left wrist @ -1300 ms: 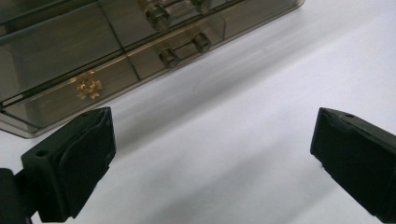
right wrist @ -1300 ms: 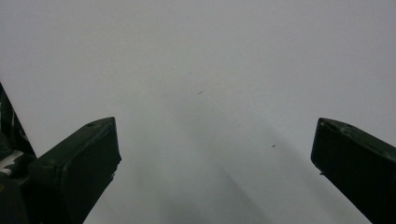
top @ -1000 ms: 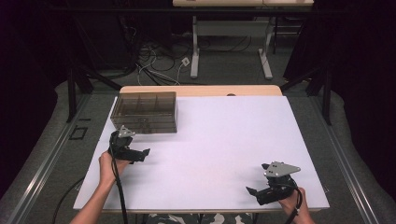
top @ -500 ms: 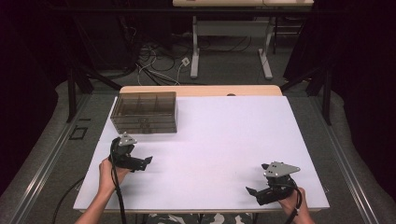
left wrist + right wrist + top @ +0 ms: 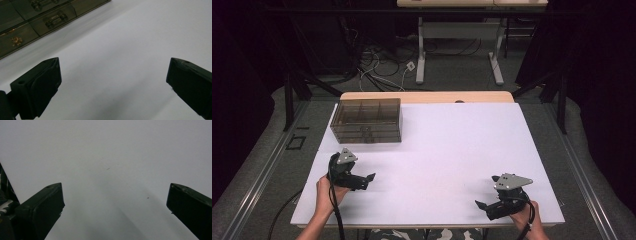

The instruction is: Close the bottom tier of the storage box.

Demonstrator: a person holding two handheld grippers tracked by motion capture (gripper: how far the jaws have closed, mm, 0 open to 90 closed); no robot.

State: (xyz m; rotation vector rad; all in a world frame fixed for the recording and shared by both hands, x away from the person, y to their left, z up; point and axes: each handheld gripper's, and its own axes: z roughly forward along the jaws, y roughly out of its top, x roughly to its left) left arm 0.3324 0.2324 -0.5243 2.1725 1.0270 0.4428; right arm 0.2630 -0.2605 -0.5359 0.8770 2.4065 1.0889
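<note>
My left claw has pulled back toward me over the last second: it sat close in front of the smoky plastic drawer box, now it's nearer the front edge of the white table, tips pointing right, jaws spread wide with nothing between them. The left gripper view confirms it: both black jaws far apart over bare table, the drawer box off at the top left, well clear of my tips. My read: I'm backing off from the box rather than going in, so either that step is finished or I'm resetting for a new approach; no drawer looks pulled out from the high view, though it's small there. Drawer fronts show little handles, and one has a small gold mark I can't make out. Box itself stands at the far left of the table, touching nothing else. My right claw hasn't shifted, parked at the front right corner, jaws also spread, empty, over plain table surface in the right gripper view. No brand, label or readable writing anywhere.
</note>
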